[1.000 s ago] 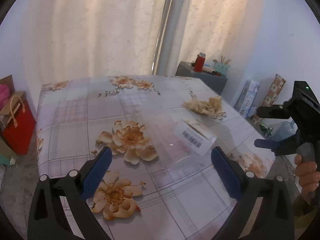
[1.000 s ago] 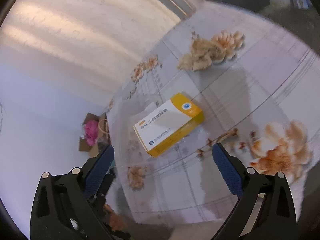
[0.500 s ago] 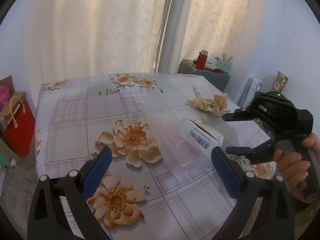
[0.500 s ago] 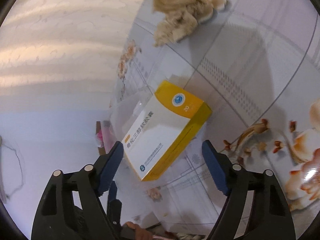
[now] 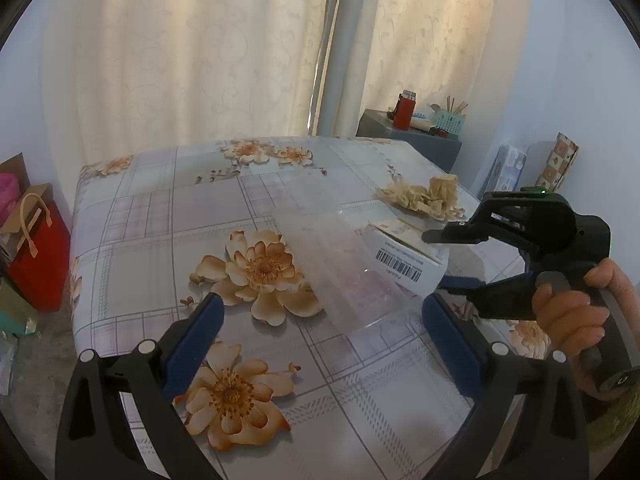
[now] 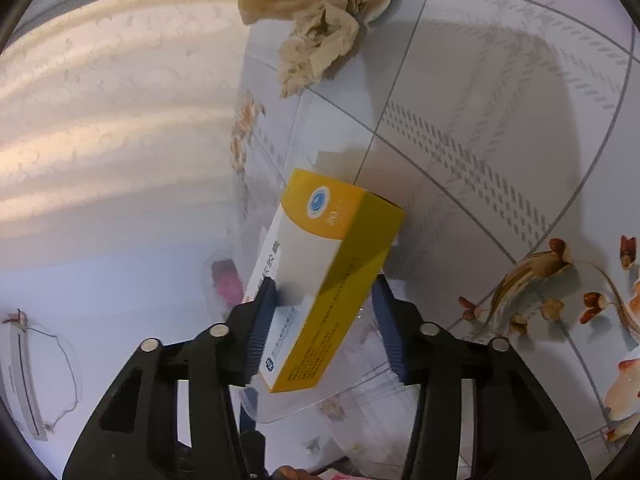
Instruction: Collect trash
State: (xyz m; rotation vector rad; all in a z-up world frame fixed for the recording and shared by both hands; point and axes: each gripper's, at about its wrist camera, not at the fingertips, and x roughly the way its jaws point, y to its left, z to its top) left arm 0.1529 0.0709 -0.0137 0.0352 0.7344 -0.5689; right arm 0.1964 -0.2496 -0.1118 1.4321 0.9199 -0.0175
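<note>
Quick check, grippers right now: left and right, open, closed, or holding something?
Left gripper: open, holding nothing, above the table.
Right gripper: fingers either side of the yellow and white box; whether it is gripped cannot be told.

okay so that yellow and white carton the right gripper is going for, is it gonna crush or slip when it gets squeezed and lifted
The carton looks like thin cardboard, so a hard squeeze would probably dent its flat faces. It seems light, likely an easy lift. The right gripper has its fingers on either side of one end, so the far end may sag or pivot. The smooth printed faces might slip.
</note>
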